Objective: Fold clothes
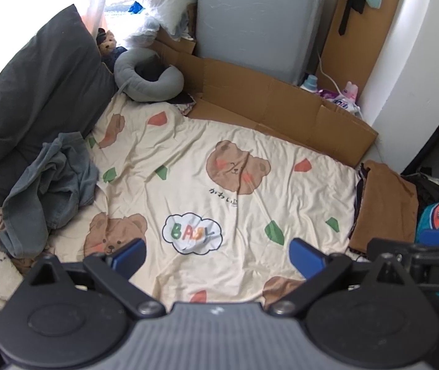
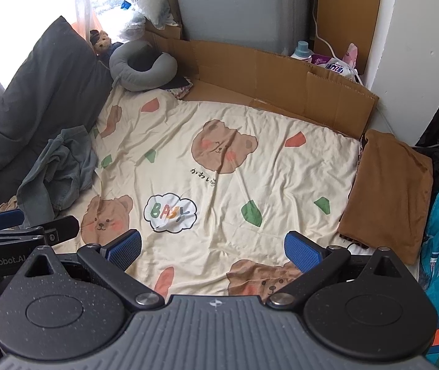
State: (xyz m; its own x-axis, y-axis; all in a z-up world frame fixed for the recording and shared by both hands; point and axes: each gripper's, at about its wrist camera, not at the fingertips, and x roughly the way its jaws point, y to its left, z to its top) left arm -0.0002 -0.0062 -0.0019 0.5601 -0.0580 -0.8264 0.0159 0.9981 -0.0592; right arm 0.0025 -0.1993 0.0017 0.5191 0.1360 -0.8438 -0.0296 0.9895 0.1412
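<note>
Left hand-held gripper (image 1: 217, 257): jaws wide, empty, above bear-print sheet (image 1: 219, 185).
Right hand-held gripper (image 2: 213, 249): jaws wide, empty.
Crumpled grey-blue garment (image 1: 50, 185): ahead-left of both.
Folded brown garment (image 2: 388, 191): ahead-right, at sheet edge.
Cardboard (image 1: 265, 104): far ahead.

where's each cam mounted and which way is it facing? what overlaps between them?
Left wrist: on the left tool, angled down at the bear-print sheet; its own open blue fingers show, and the right tool's tip at the right edge.
Right wrist: on the right tool, angled down likewise; own open fingers show, left tool at the left edge.
Shared: sheet, crumpled grey-blue garment, folded brown garment, grey neck pillow, cardboard.
</note>
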